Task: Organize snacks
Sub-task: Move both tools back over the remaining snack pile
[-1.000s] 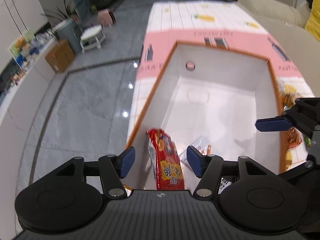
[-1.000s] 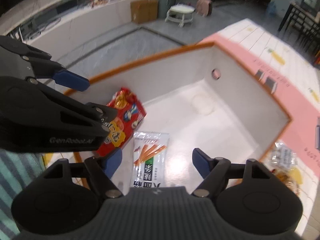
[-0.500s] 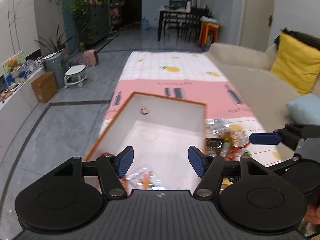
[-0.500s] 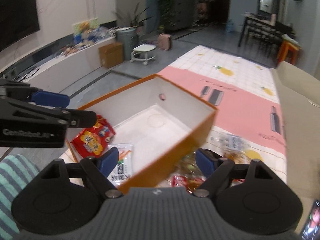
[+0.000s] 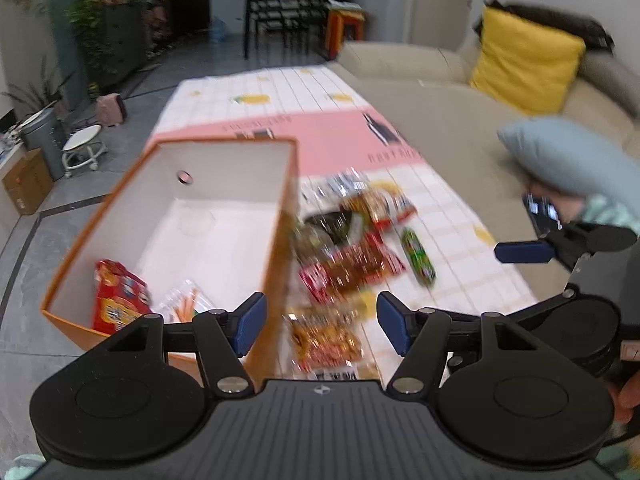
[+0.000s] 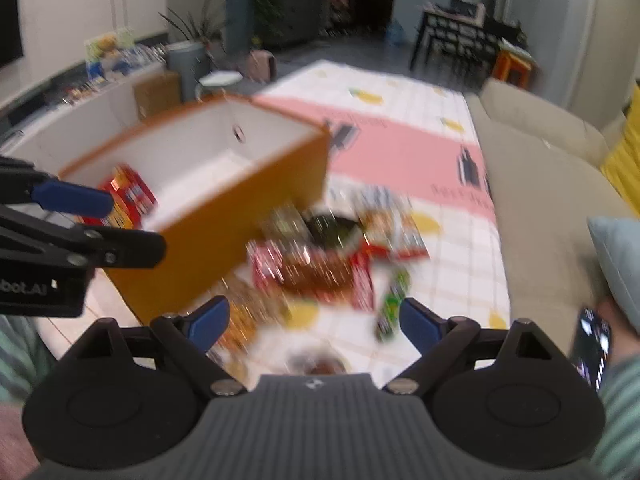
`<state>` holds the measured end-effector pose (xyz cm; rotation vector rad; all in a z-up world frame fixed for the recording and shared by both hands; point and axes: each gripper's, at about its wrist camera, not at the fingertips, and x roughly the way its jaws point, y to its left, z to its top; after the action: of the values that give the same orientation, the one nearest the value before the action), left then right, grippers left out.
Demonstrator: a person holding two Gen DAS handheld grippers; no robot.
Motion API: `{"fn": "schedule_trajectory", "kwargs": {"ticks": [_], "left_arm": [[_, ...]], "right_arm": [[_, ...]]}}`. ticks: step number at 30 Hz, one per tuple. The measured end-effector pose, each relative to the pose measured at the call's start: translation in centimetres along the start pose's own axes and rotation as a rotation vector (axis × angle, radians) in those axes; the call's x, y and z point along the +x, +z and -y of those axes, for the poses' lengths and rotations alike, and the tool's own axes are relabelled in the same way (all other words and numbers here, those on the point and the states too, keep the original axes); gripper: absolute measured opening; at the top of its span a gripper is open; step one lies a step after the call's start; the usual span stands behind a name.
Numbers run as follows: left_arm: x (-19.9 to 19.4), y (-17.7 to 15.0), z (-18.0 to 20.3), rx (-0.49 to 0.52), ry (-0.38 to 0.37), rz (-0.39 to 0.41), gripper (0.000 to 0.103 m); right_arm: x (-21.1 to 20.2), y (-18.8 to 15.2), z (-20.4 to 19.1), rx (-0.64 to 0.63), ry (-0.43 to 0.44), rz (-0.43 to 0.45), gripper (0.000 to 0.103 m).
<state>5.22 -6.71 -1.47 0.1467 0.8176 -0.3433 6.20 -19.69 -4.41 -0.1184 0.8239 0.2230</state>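
Note:
An orange box with a white inside (image 5: 224,216) stands on the table; it also shows in the right wrist view (image 6: 224,216). A red snack bag (image 5: 116,300) and a clear packet with orange sticks (image 5: 184,304) lie in its near end. A blurred pile of snack packets (image 5: 352,248) lies on the table right of the box, with a green packet (image 5: 418,256) at its right edge. My left gripper (image 5: 320,322) is open and empty above the box's near right corner. My right gripper (image 6: 314,320) is open and empty above the pile (image 6: 320,264).
The table has a pink and white cloth (image 5: 344,140). A beige sofa (image 5: 460,112) with a yellow cushion (image 5: 524,68) and a blue-grey cushion (image 5: 568,152) runs along the right side. Grey floor and a white stool (image 5: 82,148) lie to the left.
Both grippers have pulled back from over the box and swung right towards the snack pile. Both stay open and empty. The views are blurred by the motion.

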Motion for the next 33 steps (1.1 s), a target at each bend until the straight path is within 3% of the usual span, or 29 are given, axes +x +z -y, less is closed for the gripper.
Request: {"fn": "schedule_trajectory", "kwargs": {"ticks": [5, 17, 24, 28, 29, 33], "left_arm": [[2.7, -1.8, 1.6, 0.075, -0.004, -0.084, 0.074], [5.7, -2.5, 2.0, 0.092, -0.021, -0.195, 0.074], [7.0, -2.3, 3.7, 0.22, 0.026, -0.197, 0.078], [7.7, -2.0, 4.3, 0.232, 0.022, -0.197, 0.076], [7.9, -2.0, 4.4, 0.228, 0.017, -0.201, 0.076], [8.9, -1.9, 4.6, 0.183, 0.031, -0.233, 0.076]], "right_arm": [[1.6, -2.5, 1.2, 0.057, -0.009, -0.104, 0.089], [5.7, -4.9, 2.4, 0.086, 0.019, -0.234, 0.089], [7.5, -5.0, 2.7, 0.093, 0.029, -0.28, 0.081], [7.9, -4.9, 2.9, 0.063, -0.003, -0.264, 0.079], [8.0, -4.8, 3.0, 0.05, -0.011, -0.258, 0.075], [8.5, -4.6, 3.7, 0.054, 0.009, -0.264, 0.039]]}}
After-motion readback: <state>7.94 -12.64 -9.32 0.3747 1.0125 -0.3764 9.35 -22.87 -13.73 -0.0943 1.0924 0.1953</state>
